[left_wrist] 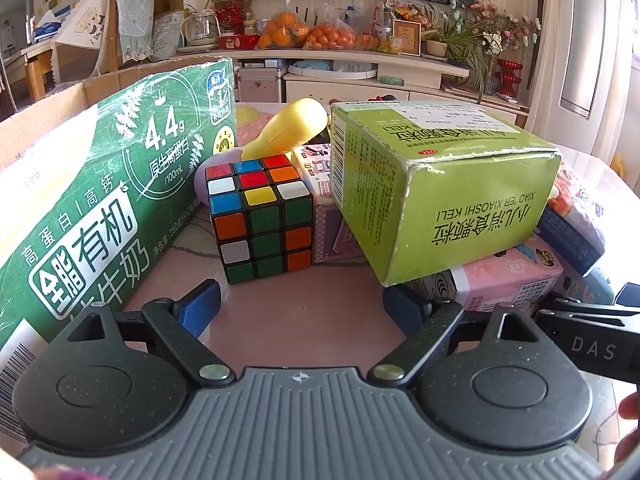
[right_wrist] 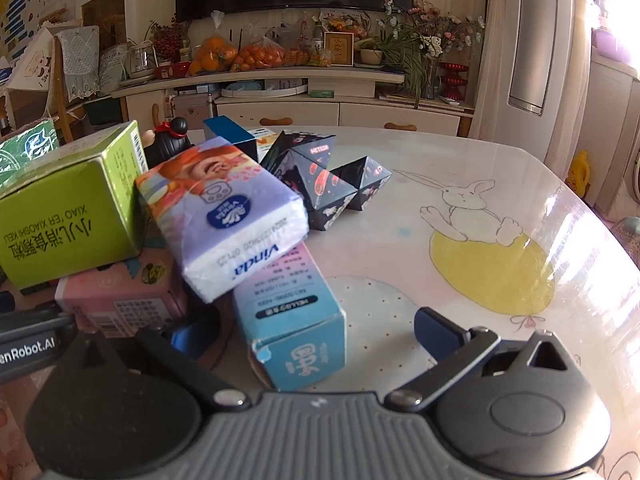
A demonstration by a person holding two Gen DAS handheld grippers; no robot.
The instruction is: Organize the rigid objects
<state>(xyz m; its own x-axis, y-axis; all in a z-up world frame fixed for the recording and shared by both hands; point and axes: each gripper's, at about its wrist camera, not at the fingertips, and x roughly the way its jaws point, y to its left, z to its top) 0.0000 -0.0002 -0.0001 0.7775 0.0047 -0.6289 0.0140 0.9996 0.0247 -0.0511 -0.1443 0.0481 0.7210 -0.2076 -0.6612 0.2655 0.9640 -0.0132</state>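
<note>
In the left wrist view a Rubik's cube [left_wrist: 259, 218] stands on the pink table ahead of my open, empty left gripper [left_wrist: 302, 306]. A green medicine box [left_wrist: 436, 184] rests tilted on a pink box [left_wrist: 508, 276] to the right. A yellow plastic piece [left_wrist: 288, 128] lies behind the cube. In the right wrist view my right gripper [right_wrist: 316, 334] is open, its fingers either side of a light blue box [right_wrist: 292, 320]. A Vinda tissue pack [right_wrist: 224, 216] leans on that box. The green medicine box also shows in the right wrist view [right_wrist: 68, 208].
A large green milk carton box [left_wrist: 92, 208] stands close on the left. A dark folded geometric puzzle [right_wrist: 328, 176], a dark blue box [right_wrist: 230, 132] and a black figurine [right_wrist: 170, 142] lie behind the pile. The table [right_wrist: 500, 240] shows a rabbit print at right.
</note>
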